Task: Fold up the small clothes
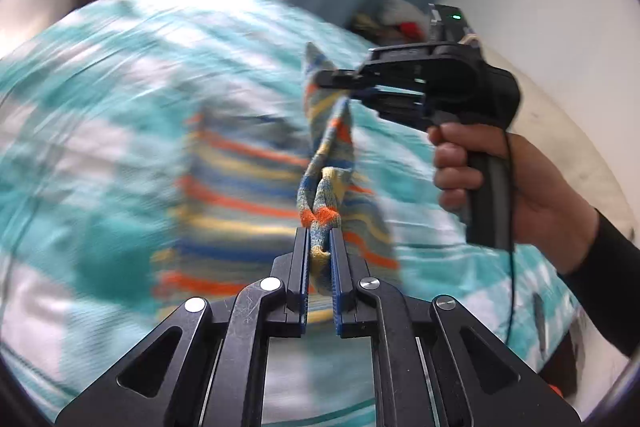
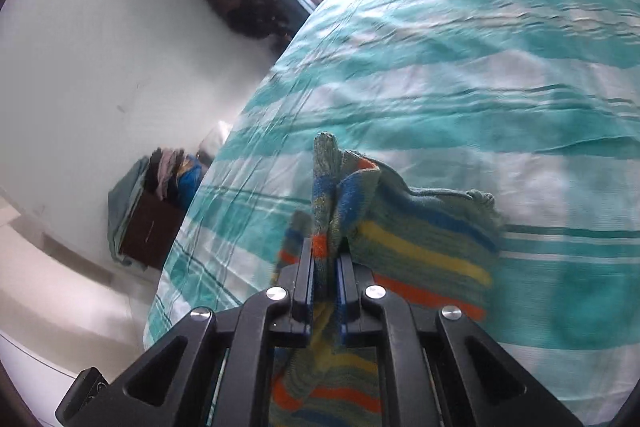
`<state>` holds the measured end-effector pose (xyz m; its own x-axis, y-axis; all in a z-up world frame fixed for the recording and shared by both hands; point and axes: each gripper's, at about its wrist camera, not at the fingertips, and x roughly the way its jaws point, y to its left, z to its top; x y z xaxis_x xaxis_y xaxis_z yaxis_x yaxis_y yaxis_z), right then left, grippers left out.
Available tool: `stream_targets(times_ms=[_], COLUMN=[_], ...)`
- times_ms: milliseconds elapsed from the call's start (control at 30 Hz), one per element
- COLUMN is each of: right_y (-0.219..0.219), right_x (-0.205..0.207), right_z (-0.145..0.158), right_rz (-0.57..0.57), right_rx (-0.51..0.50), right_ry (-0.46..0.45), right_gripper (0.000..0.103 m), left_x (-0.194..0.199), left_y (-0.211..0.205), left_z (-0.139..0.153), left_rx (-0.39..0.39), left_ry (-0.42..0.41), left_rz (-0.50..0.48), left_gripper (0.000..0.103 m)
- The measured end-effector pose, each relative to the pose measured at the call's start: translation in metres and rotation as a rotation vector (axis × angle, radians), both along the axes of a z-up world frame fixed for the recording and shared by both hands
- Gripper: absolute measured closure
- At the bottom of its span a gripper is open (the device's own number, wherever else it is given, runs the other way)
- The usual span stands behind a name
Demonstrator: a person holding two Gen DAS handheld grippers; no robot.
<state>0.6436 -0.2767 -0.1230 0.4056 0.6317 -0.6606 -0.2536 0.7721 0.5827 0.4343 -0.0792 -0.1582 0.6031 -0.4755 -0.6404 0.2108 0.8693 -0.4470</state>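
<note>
Both tools (image 1: 320, 247) (image 2: 326, 259) clamp striped knit (image 1: 240, 187) — no readable writing.

garment (image 1: 256, 195) over bed (image 1: 100, 75), between tools

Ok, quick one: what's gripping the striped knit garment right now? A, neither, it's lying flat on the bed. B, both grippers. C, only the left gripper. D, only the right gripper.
B: the left gripper and the right gripper are each clamped on a bunch of the striped knit garment.

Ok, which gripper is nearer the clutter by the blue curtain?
Right, likely: right gripper sits ahead toward the clutter; left gripper farther back, both clamping the striped garment.
</note>
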Motion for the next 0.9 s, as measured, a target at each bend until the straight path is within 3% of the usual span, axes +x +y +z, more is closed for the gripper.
stream_targets(times_ms=[133, 167, 200, 267, 300, 367, 467, 567, 667, 733, 767, 867, 900], right_y=[0.05, 0.059, 0.063, 0.057, 0.049, 0.028, -0.006, -0.027, -0.025, -0.013, -0.002, 0.025, 0.027], right_x=[0.007, 0.007, 0.005, -0.003, -0.01, -0.032, -0.087, -0.131, -0.161, -0.169, -0.173, -0.176, -0.181], right_z=[-0.039, -0.048, -0.054, -0.052, -0.046, -0.027, -0.005, -0.009, -0.025, -0.038, -0.048, -0.091, -0.089], right_rz=[0.024, 0.03, 0.024, 0.006, 0.001, -0.002, 0.014, 0.04, 0.079, 0.107, 0.136, 0.161, 0.144], right_rx=[0.046, 0.052, 0.038, 0.048, 0.058, 0.01, -0.209, -0.304, -0.331, -0.303, -0.308, -0.391, -0.402], right_ry=[0.069, 0.087, 0.098, 0.084, 0.066, -0.011, -0.156, -0.171, -0.178, -0.186, -0.194, -0.107, -0.133], right_gripper=[0.087, 0.078, 0.062, 0.057, 0.057, 0.057, 0.057, 0.064, 0.07, 0.072, 0.073, 0.072, 0.072], left_x=[0.001, 0.003, 0.005, 0.002, -0.001, -0.008, -0.008, 0.016, 0.042, 0.062, 0.068, 0.065, 0.063], left_y=[0.026, 0.029, 0.029, 0.036, 0.04, 0.048, 0.046, 0.025, 0.006, -0.004, -0.006, 0.007, 0.013], left_z=[-0.033, -0.041, -0.049, -0.046, -0.041, -0.026, -0.01, -0.004, -0.014, -0.033, -0.045, -0.044, -0.036], left_rx=[0.04, 0.057, 0.085, 0.079, 0.071, 0.063, 0.061, 0.098, 0.166, 0.215, 0.27, 0.269, 0.254], left_ry=[0.078, 0.114, 0.159, 0.166, 0.16, 0.115, 0.043, 0.013, 0.052, 0.136, 0.186, 0.208, 0.202], left_rz=[0.063, 0.055, 0.053, 0.068, 0.08, 0.113, 0.1, 0.028, -0.013, -0.038, -0.038, -0.029, -0.029], left_gripper=[0.095, 0.091, 0.089, 0.075, 0.06, 0.051, 0.051, 0.053, 0.053, 0.072, 0.092, 0.093, 0.093])
